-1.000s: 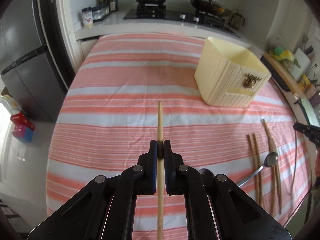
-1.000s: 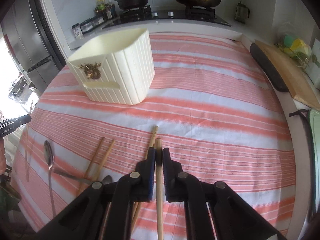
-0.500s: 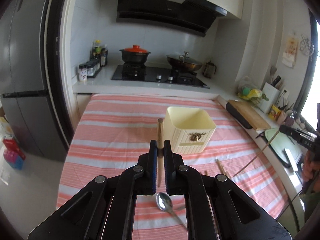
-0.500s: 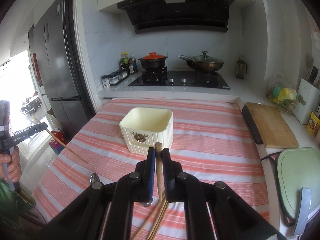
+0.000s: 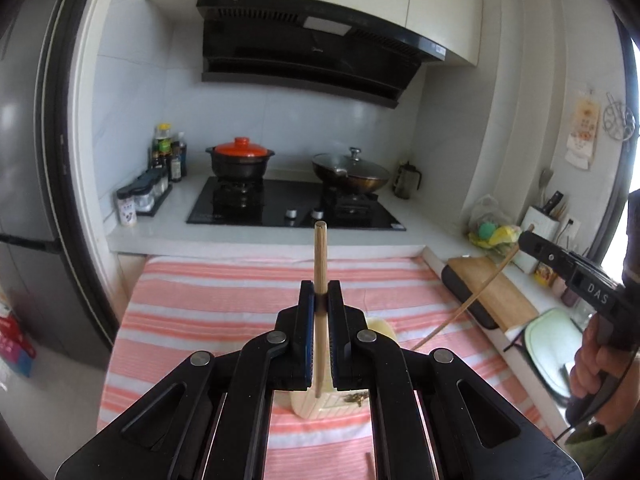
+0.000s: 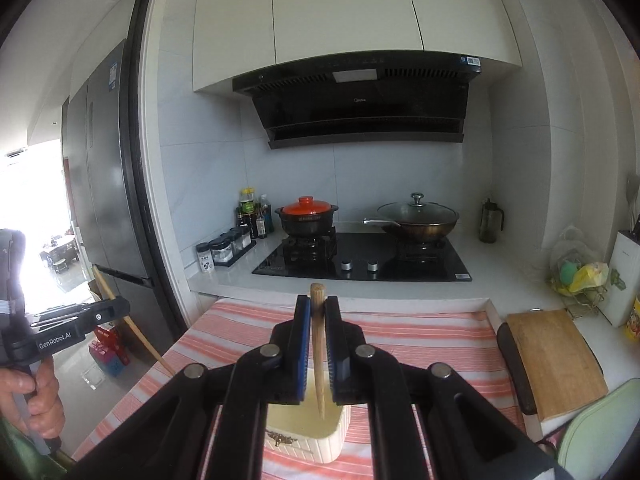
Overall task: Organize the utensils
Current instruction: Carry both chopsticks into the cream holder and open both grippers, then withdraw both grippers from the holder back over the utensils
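My left gripper [image 5: 320, 300] is shut on a wooden chopstick [image 5: 320, 256] held upright, its lower tip over the cream utensil holder [image 5: 320, 404] below the jaws. My right gripper [image 6: 317, 312] is shut on another wooden chopstick [image 6: 318, 340], also upright, with its tapered tip hanging above the open top of the cream holder [image 6: 304, 440]. In the left wrist view the right gripper [image 5: 568, 268] shows at right with its chopstick [image 5: 472, 300]. In the right wrist view the left gripper [image 6: 72, 324] shows at left with its chopstick [image 6: 132, 324].
The holder stands on a table with a pink striped cloth [image 5: 208, 304]. Behind it is a counter with a black hob [image 6: 360, 264], an orange-lidded pot [image 6: 306, 216] and a wok [image 6: 416, 220]. A wooden cutting board [image 6: 556, 360] lies at right. A fridge [image 6: 108, 200] stands at left.
Both grippers have lifted their chopsticks off the table, tilted them upright and moved over the cream holder. The other utensils lying on the cloth have dropped out of view.
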Demonstrator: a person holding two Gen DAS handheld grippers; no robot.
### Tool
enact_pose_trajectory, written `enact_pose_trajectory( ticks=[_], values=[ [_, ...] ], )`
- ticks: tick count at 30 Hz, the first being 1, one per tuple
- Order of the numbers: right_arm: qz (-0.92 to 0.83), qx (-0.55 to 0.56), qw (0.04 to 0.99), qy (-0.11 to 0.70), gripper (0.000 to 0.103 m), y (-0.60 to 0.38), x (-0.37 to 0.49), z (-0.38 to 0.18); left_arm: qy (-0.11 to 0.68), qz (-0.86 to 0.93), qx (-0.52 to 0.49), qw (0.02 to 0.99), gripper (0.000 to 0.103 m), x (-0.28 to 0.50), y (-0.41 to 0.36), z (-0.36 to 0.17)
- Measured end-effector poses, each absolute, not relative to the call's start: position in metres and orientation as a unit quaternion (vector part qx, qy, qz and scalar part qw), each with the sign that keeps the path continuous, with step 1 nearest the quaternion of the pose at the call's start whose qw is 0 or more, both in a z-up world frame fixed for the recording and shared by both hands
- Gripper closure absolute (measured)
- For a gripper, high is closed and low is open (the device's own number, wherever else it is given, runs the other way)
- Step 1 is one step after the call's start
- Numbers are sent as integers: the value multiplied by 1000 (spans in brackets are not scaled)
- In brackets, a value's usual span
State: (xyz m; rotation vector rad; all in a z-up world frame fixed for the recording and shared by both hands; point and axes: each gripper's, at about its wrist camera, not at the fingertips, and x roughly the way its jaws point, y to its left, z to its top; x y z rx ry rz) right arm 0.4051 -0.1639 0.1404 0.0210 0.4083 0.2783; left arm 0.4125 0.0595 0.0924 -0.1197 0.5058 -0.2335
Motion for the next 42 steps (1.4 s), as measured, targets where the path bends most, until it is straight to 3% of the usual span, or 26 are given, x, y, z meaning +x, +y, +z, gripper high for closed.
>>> enact_pose_trajectory(
  ticks=[13,14,16,17,18,23,26,32,37,39,42],
  values=[
    [150,-3,907,393,95,-124,519,7,388,-117,-16,914,96,515,-1,-21],
    [150,-5,907,395,94,-121,523,4,393,-115,-15,912,92,518,-2,-24],
    [147,-3,911,386,85,-120,525,5,393,-110,-23,913,48,518,1,-21],
    [145,2,916,375,73,-121,522,9,381,-107,-31,918,33,513,6,-15],
    [142,10,922,360,61,-124,517,16,364,-107,-38,925,30,504,11,-8],
    [134,9,950,280,57,-140,467,63,284,-102,-29,953,13,446,39,30],
    [128,-12,962,241,45,-149,419,86,232,-103,-15,967,4,393,52,43],
    [102,-75,972,200,38,-170,312,87,223,-120,3,967,2,291,63,16],
    [54,-117,974,188,31,-179,224,47,271,-99,7,958,2,217,57,-38],
    [50,-116,972,200,22,-180,194,27,289,-94,20,953,2,192,50,-60],
    [56,-87,969,223,22,-183,152,-5,304,-95,23,948,0,155,42,-86]
  ],
)
